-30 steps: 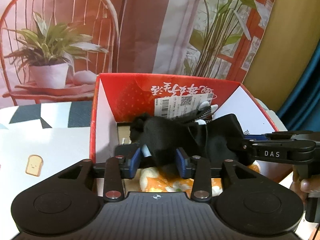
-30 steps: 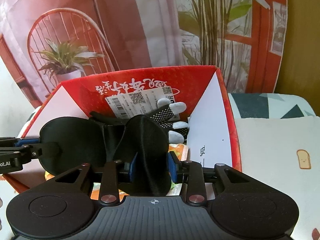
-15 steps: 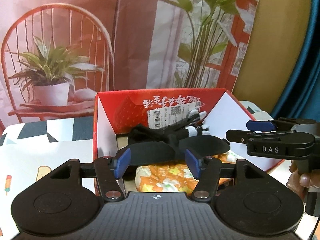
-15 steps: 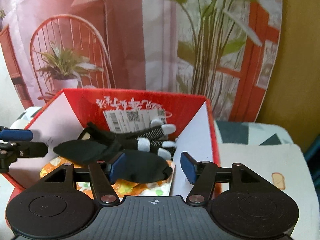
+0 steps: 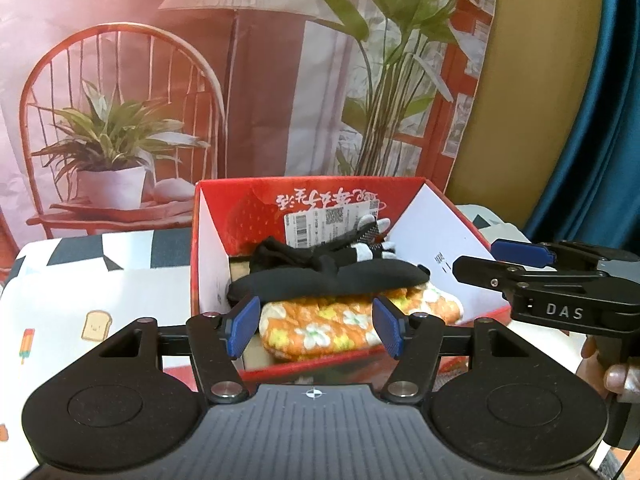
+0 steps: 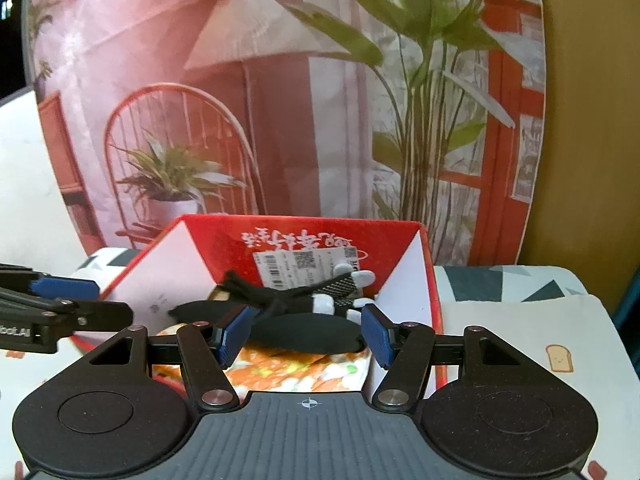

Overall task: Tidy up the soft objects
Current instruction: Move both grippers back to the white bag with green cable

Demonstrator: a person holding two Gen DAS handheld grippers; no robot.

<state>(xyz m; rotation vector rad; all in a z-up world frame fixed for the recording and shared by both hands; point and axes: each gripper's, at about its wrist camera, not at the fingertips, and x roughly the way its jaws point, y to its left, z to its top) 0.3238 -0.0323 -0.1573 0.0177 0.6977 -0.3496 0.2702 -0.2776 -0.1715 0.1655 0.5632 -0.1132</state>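
A red cardboard box (image 5: 208, 216) (image 6: 400, 240) stands open on the table. Inside it a black cloth (image 5: 332, 280) (image 6: 304, 332) lies across an orange floral fabric (image 5: 340, 320) (image 6: 280, 364), with black-and-white gloves (image 5: 372, 240) (image 6: 344, 292) behind. My left gripper (image 5: 314, 330) is open, above the box's near edge, with nothing between its blue pads. My right gripper (image 6: 306, 338) is open too, drawn back from the cloth and empty; it also shows in the left wrist view (image 5: 516, 260). My left gripper's fingers show at the left edge of the right wrist view (image 6: 60, 300).
A patterned tablecloth (image 5: 80, 304) (image 6: 540, 328) with toast and ice-lolly prints covers the table. A printed backdrop (image 5: 200, 80) of a chair and plants hangs behind the box. A person's fingers (image 5: 616, 376) hold the right gripper's handle. A blue curtain (image 5: 600, 120) hangs at the right.
Both grippers let go of the black cloth, opened and drew back and up from the box. The cloth dropped flat onto the floral fabric inside.
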